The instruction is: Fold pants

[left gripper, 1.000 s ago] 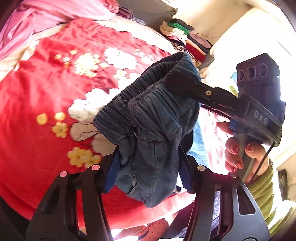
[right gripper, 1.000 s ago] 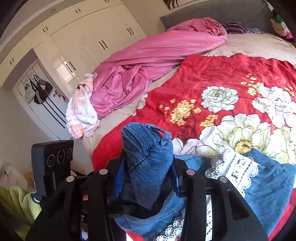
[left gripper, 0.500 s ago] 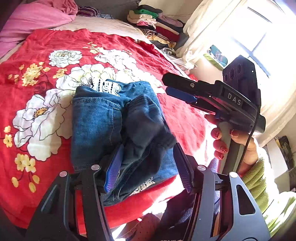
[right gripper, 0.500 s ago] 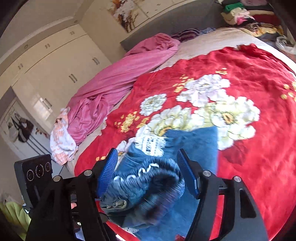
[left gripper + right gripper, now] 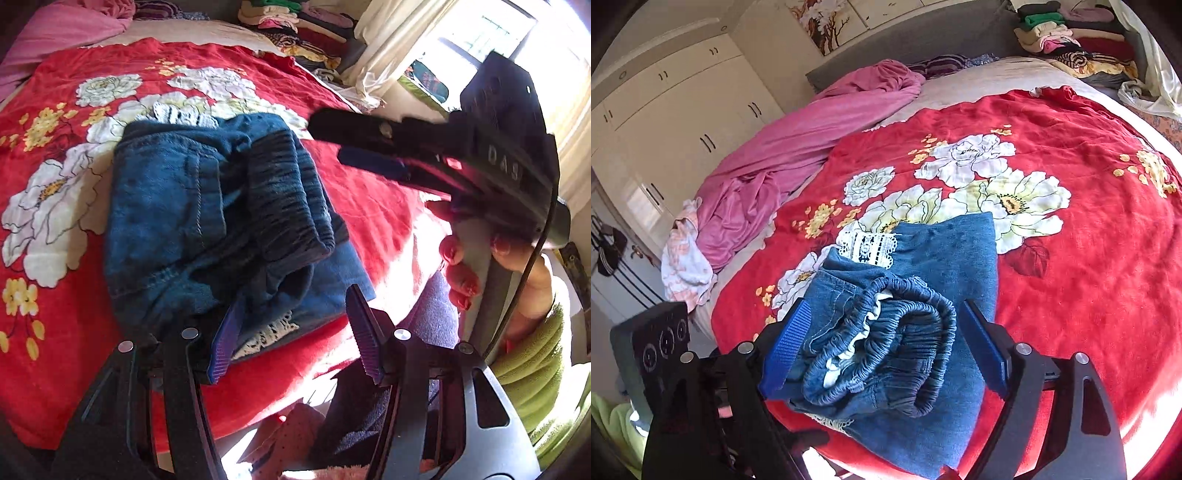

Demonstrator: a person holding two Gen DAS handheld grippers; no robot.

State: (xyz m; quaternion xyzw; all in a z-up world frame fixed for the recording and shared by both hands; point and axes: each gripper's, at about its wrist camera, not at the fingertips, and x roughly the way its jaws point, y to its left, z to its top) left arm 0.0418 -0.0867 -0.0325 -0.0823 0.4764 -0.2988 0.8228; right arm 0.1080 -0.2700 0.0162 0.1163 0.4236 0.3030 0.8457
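Soft, floppy denim pants (image 5: 934, 280) bunched near bedspread (image 5: 1089, 206) edge, best pinched at elastic waistband; right gripper (image 5: 882, 343) just spread wide, left gripper (image 5: 291, 325) half-open, both empty.

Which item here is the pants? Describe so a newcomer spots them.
Find the red floral bedspread covering the bed. At its near edge lies a folded blue denim bundle, the pants. Only they have a gathered elastic waistband and white lace trim.
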